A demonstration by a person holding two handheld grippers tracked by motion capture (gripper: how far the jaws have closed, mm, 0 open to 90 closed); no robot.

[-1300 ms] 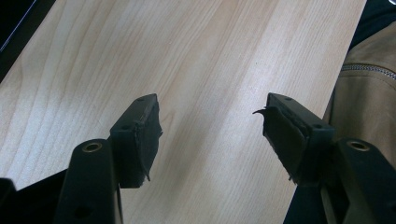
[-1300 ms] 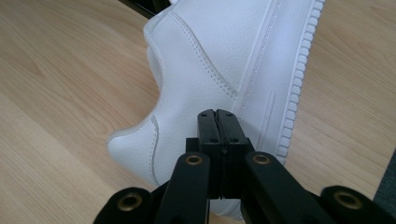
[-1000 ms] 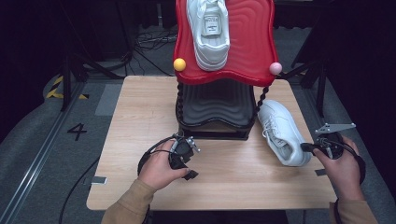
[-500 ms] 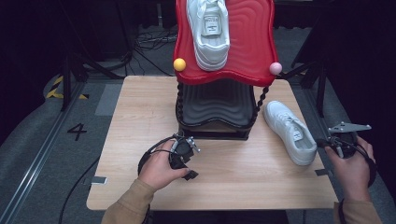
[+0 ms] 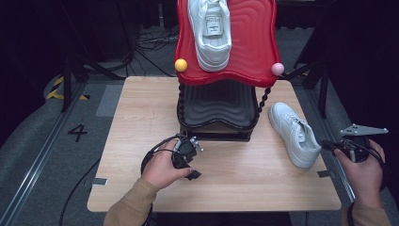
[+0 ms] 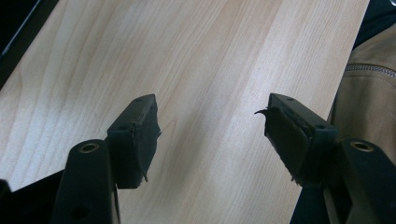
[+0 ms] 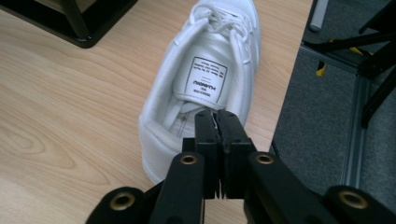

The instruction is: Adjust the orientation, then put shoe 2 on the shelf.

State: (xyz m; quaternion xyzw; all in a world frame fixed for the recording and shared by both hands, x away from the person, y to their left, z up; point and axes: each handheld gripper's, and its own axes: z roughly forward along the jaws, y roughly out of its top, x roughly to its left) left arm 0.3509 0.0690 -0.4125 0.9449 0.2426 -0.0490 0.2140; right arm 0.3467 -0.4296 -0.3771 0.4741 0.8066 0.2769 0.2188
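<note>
A white sneaker (image 5: 294,134) lies on the wooden table (image 5: 141,117) at the right, toe pointing away and heel toward me. My right gripper (image 5: 325,144) hovers just off the table's right edge, beside the heel. In the right gripper view its fingertips (image 7: 216,114) stand over the heel opening of the sneaker (image 7: 205,70). The jaws have just been opening by a crack, are still almost together, and have nothing between them. A second white sneaker (image 5: 210,30) rests on the red top shelf (image 5: 254,42). My left gripper (image 5: 186,153) sits open over bare wood (image 6: 210,112).
The rack stands at the table's far middle, with a black ribbed lower shelf (image 5: 216,101) under the red one. A yellow ball (image 5: 180,65) and a pink ball (image 5: 277,68) cap its front corners. Dark floor and a metal rail (image 7: 355,116) lie past the right edge.
My right gripper has drawn back to the right, away from the sneaker's heel. The sneaker has shifted a little to the right. The left hand has stayed put.
</note>
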